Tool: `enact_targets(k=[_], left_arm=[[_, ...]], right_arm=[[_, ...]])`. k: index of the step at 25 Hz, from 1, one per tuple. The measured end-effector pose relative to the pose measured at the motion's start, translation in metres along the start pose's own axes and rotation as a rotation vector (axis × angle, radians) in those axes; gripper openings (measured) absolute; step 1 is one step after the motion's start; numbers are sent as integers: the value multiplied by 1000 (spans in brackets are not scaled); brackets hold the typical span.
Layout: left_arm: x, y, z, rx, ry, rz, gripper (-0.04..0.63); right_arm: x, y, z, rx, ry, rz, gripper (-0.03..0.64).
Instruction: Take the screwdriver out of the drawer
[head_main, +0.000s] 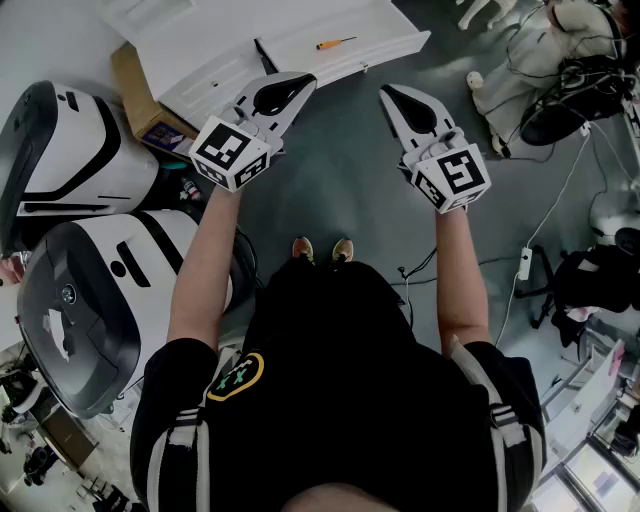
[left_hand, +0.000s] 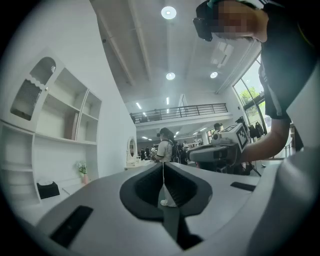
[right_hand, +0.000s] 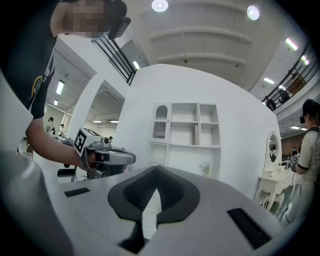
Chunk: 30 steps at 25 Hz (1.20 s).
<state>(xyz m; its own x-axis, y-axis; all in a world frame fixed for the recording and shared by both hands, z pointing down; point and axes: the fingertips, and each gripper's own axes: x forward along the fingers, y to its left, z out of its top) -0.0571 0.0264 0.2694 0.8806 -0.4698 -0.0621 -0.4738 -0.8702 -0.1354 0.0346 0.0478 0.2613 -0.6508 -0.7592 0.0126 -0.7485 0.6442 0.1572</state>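
A white shelf unit (right_hand: 186, 125) with an arched niche is set in a curved white wall (right_hand: 235, 110). On its lower ledge stands a small potted plant (left_hand: 81, 169). Right of the shelf unit is a white dressing table (right_hand: 272, 189) with an oval mirror (right_hand: 272, 147). Above the shelf unit, round ceiling lights (right_hand: 160, 5) glow. A grey floor (head_main: 330, 190) lies below.

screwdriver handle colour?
Orange. The screwdriver shows best in the head view.

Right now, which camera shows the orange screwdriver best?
The head view: the screwdriver lies in plain sight on the white furniture ahead. Both gripper views look level across the room and show none of it.
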Motion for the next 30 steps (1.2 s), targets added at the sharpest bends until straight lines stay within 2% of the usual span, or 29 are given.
enact_targets(k=[18,30], left_arm=[[-2,-2,1,0,0,-4,21],[-6,-2,1,3,1,-2,21]], right_arm=[[-3,-2,-3,0,-8,-16,22],[-5,1,-4,2,-11,-5,122]])
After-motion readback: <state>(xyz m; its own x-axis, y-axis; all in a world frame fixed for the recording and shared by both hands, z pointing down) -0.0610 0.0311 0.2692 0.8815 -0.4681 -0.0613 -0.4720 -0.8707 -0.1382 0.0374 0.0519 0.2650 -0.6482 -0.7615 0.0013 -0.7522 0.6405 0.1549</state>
